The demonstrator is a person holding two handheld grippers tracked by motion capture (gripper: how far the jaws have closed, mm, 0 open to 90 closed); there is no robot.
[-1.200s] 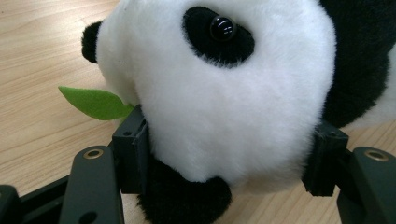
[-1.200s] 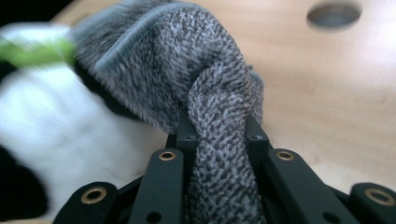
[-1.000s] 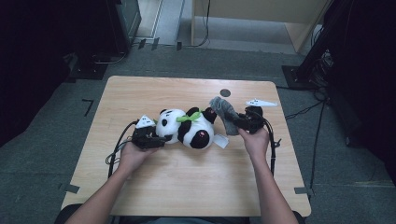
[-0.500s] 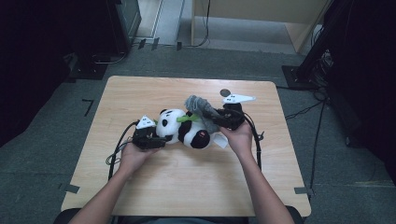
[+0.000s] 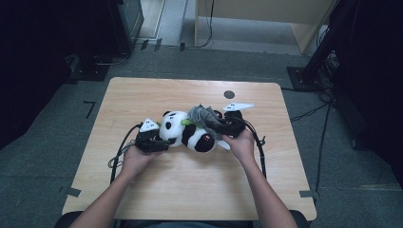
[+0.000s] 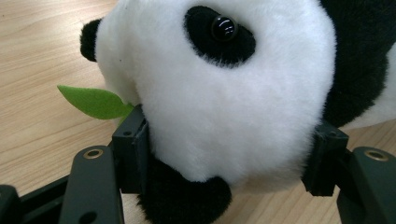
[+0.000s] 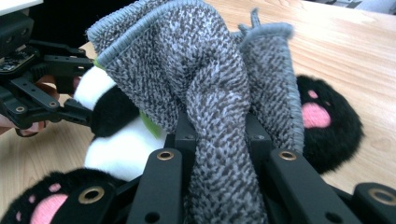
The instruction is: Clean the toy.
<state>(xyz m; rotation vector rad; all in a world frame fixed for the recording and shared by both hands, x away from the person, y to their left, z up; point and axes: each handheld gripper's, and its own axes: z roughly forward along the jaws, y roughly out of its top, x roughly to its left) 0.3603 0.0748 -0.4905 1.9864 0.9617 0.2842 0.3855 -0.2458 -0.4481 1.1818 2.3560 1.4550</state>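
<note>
Your left gripper (image 6: 229,154) clamps the toy panda's (image 5: 187,133) head at mid-table, unmoved. Your right gripper (image 7: 219,135), pinching the grey cloth (image 7: 210,93), has carried it leftward over the panda's body.

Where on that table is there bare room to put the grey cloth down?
Bare wood lies along the table's far edge, beside the dark round spot, and across the near strip between the forearms. The middle is crowded: panda, grey cloth, both grippers.

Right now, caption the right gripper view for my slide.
Right gripper clamps a grey knitted cloth above a plush panda on the wooden table.
</note>
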